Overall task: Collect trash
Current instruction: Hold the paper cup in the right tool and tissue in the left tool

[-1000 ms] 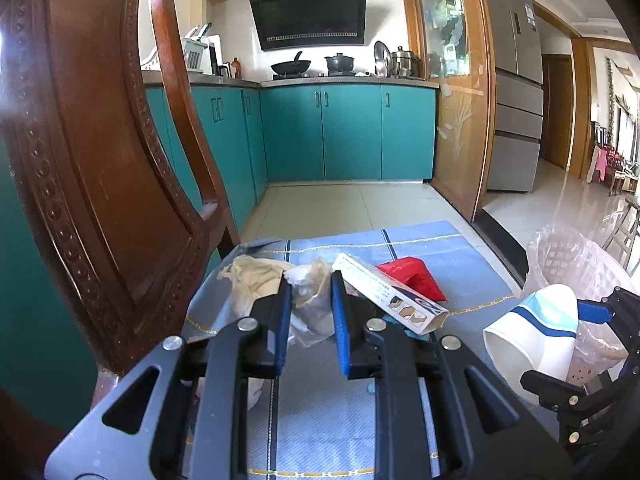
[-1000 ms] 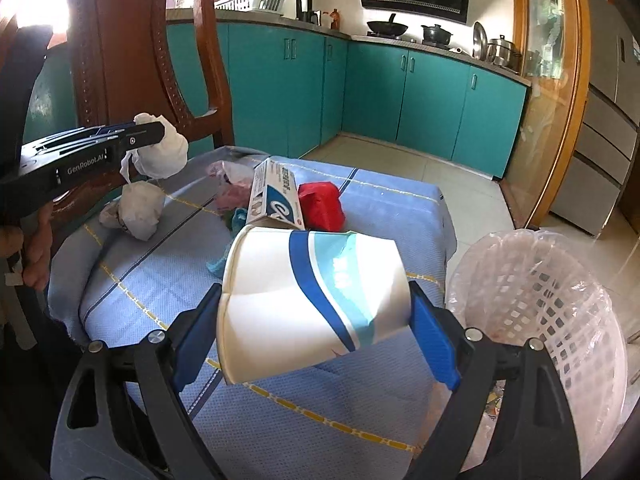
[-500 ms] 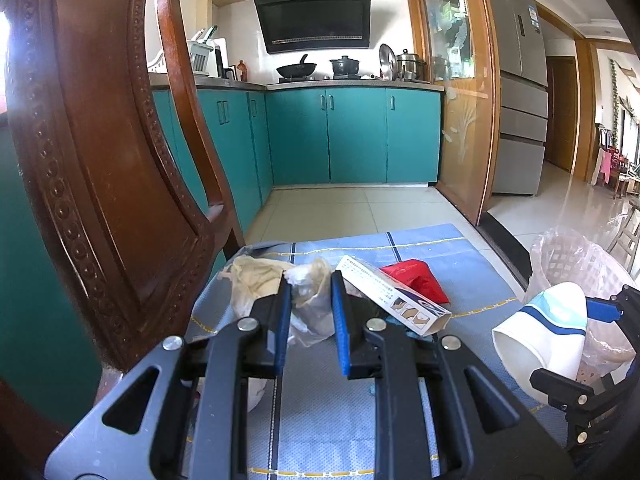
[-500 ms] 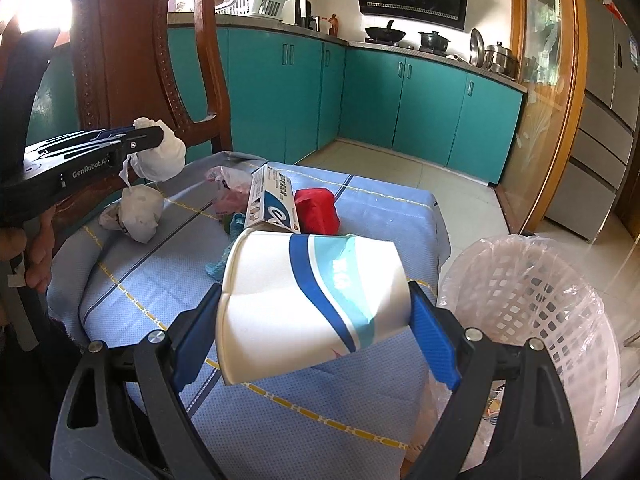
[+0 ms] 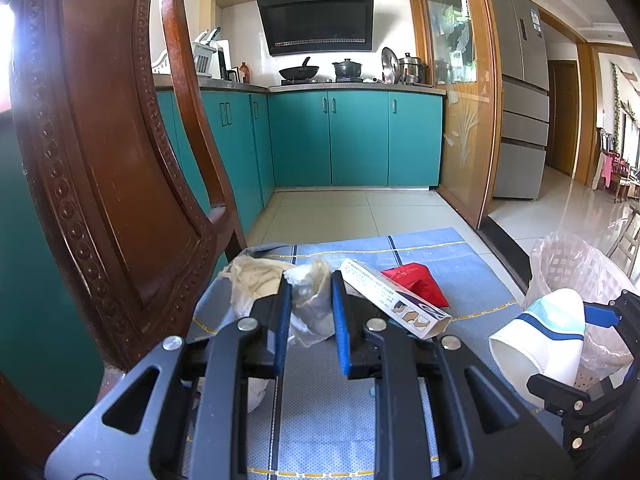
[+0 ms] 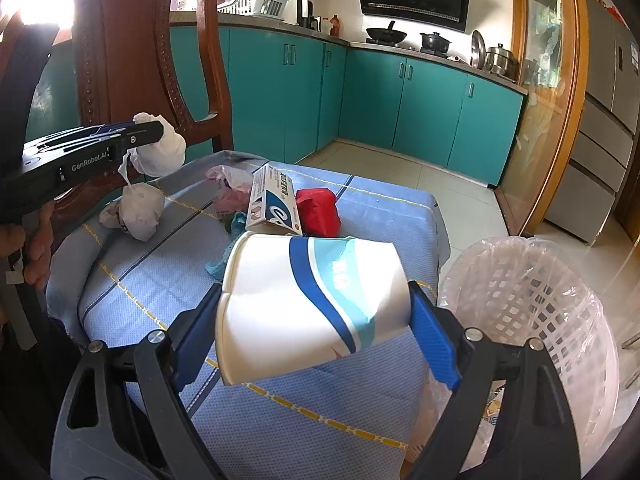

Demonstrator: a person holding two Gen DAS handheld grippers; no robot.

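Note:
My right gripper (image 6: pixel 316 320) is shut on a white paper cup with blue stripes (image 6: pixel 304 304), held on its side above the table's right end, beside the white mesh bin (image 6: pixel 532 312). The cup (image 5: pixel 540 344) and bin (image 5: pixel 576 272) also show in the left wrist view. My left gripper (image 5: pixel 308 308) is shut on a crumpled white wad (image 5: pixel 312 312), held above the table's left side; the wad (image 6: pixel 160 152) also shows in the right wrist view. A second wad (image 6: pixel 140 212), a white-blue carton (image 6: pixel 272 200) and a red packet (image 6: pixel 318 210) lie on the blue tablecloth (image 6: pixel 320 420).
A dark wooden chair (image 5: pixel 104 168) stands close at the table's left. A pink plastic bag (image 6: pixel 230 188) and a teal scrap (image 6: pixel 236 222) lie by the carton. Teal kitchen cabinets (image 5: pixel 352 140) and tiled floor (image 5: pixel 360 216) lie beyond.
Both grippers have risen slightly with their loads. The right gripper with the cup has shifted a little to the right, nearer the bin.

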